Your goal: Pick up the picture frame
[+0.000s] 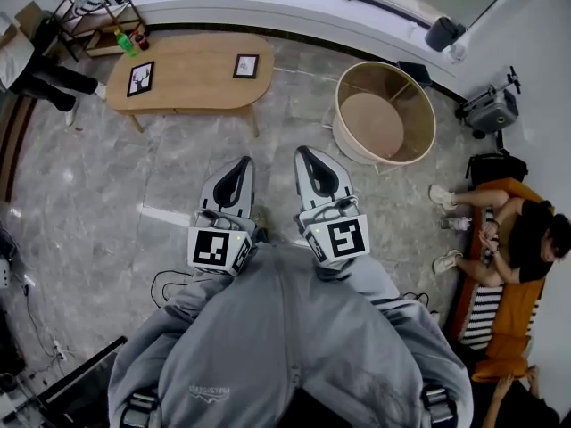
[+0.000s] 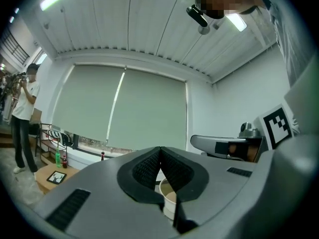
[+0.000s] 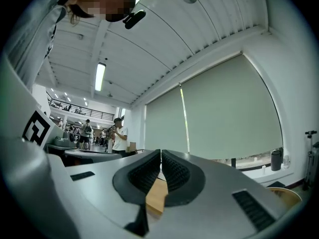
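Note:
Two picture frames lie on the oval wooden table (image 1: pixel 192 86) far ahead: a black one with a deer (image 1: pixel 140 78) at its left and a smaller dark one (image 1: pixel 245 66) at its right. The deer frame (image 2: pixel 56 177) also shows low at the left of the left gripper view. My left gripper (image 1: pixel 244 161) and right gripper (image 1: pixel 302 152) are held side by side above the grey floor, well short of the table. Both point level toward it, jaws shut with nothing between them. In the right gripper view the jaws (image 3: pixel 160 156) meet in front of a strip of the tabletop (image 3: pixel 157 195).
A big round wooden tub (image 1: pixel 384 114) stands right of the table. A person sits by an orange seat (image 1: pixel 512 266) at the right wall, another stands (image 1: pixel 36 69) at the far left by a shelf with bottles (image 1: pixel 125 43). Cables (image 1: pixel 169 283) lie on the floor near my feet.

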Motion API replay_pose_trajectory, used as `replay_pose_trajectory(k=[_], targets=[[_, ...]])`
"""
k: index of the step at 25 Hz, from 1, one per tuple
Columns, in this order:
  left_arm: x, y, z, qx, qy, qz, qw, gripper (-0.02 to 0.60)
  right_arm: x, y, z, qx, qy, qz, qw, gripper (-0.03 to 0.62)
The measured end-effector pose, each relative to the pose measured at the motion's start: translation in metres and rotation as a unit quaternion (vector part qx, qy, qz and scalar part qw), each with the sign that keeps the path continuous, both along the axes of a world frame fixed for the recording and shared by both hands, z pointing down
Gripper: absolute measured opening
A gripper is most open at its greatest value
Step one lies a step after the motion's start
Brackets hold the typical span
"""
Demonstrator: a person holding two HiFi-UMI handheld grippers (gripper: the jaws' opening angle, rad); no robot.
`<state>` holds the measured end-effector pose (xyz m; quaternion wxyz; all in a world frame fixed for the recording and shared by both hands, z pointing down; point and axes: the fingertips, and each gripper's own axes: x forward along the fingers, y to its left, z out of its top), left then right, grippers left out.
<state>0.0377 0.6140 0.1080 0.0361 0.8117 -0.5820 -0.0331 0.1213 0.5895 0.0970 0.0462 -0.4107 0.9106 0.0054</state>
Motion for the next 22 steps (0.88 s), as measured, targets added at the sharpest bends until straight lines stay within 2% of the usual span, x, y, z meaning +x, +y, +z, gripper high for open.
replay_pose_trajectory(k=[2,5,9,13,17,22], targets=[[-0.017,-0.034,0.001,-0.011,-0.002,0.010,0.9999,0.018,-0.016,-0.031,-0.001,-0.002,-0.002,0.007,1.000,0.034],[-0.038,-0.079,0.003,-0.004,0.001,0.029,0.9996,0.018,-0.038,-0.073,0.005,-0.010,-0.001,0.019,1.000,0.034],[-0.059,-0.117,0.013,-0.013,0.001,0.041,0.9991,0.018,-0.057,-0.109,0.015,-0.021,0.005,0.031,0.999,0.034],[-0.067,-0.139,0.022,-0.015,0.020,0.046,0.9986,0.018,-0.063,-0.134,0.021,-0.026,0.010,0.035,0.999,0.034],[-0.080,-0.149,0.032,-0.036,0.022,0.043,0.9982,0.018,-0.076,-0.149,0.023,-0.032,0.017,0.028,0.999,0.034],[-0.097,-0.164,0.030,-0.020,0.030,0.026,0.9990,0.018,-0.088,-0.163,0.022,-0.028,0.024,0.016,0.999,0.034]])
